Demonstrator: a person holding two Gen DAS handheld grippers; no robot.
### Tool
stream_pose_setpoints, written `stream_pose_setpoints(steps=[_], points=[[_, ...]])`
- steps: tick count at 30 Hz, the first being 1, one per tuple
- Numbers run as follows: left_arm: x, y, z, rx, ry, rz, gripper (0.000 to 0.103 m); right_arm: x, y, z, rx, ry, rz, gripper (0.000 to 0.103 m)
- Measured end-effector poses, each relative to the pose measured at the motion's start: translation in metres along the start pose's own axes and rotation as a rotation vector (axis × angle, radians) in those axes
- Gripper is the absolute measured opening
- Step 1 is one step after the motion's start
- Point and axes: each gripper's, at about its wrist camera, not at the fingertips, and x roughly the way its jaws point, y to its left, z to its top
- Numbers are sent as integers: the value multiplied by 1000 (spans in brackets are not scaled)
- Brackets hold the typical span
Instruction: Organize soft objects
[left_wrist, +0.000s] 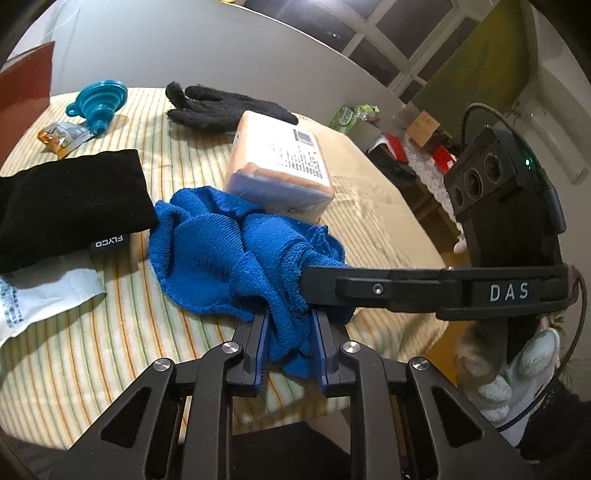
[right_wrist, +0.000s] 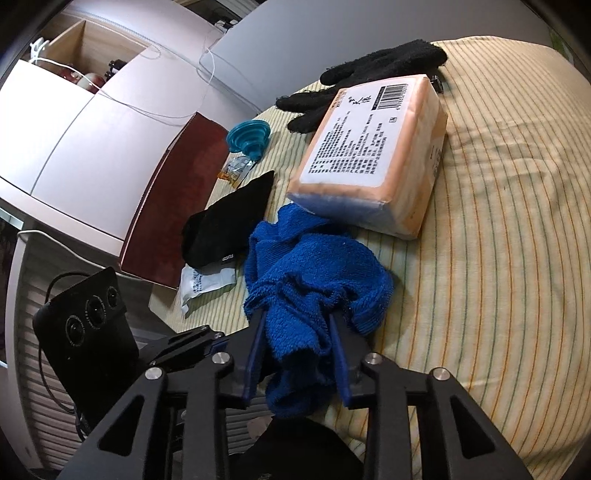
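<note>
A crumpled blue towel (left_wrist: 221, 251) lies on the striped table cover near its front edge; it also shows in the right wrist view (right_wrist: 314, 266). My left gripper (left_wrist: 288, 317) is shut on the towel's near corner. My right gripper (right_wrist: 299, 321) is shut on another part of the same towel, and its finger (left_wrist: 369, 288) reaches in from the right in the left wrist view. A black pouch (left_wrist: 66, 199) lies left of the towel. A black glove (left_wrist: 221, 103) lies at the back. An orange tissue pack (left_wrist: 280, 166) sits just behind the towel.
A teal funnel (left_wrist: 99, 103) and a snack wrapper (left_wrist: 62, 136) lie at the back left. A white packet (left_wrist: 48, 295) sits under the pouch. A dark red board (right_wrist: 177, 192) stands along the table's left side. The table edge (left_wrist: 406, 221) drops off at right.
</note>
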Motion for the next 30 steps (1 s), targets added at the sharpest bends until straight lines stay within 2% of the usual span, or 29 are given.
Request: stream_pose_setpoints(steps=[8, 17, 25, 30], points=[[-31, -21, 0, 53, -55, -10, 18, -30, 24, -13, -49, -43, 16, 27], [-81, -32, 10, 83, -181, 5, 18, -61, 73, -9, -147, -107, 43, 27], [-131, -20, 24, 86, -304, 59, 18, -62, 137, 13, -276, -131, 80, 27], [-158, -3, 32, 80, -365, 105, 18, -48, 177, 29, -348, -139, 107, 27]])
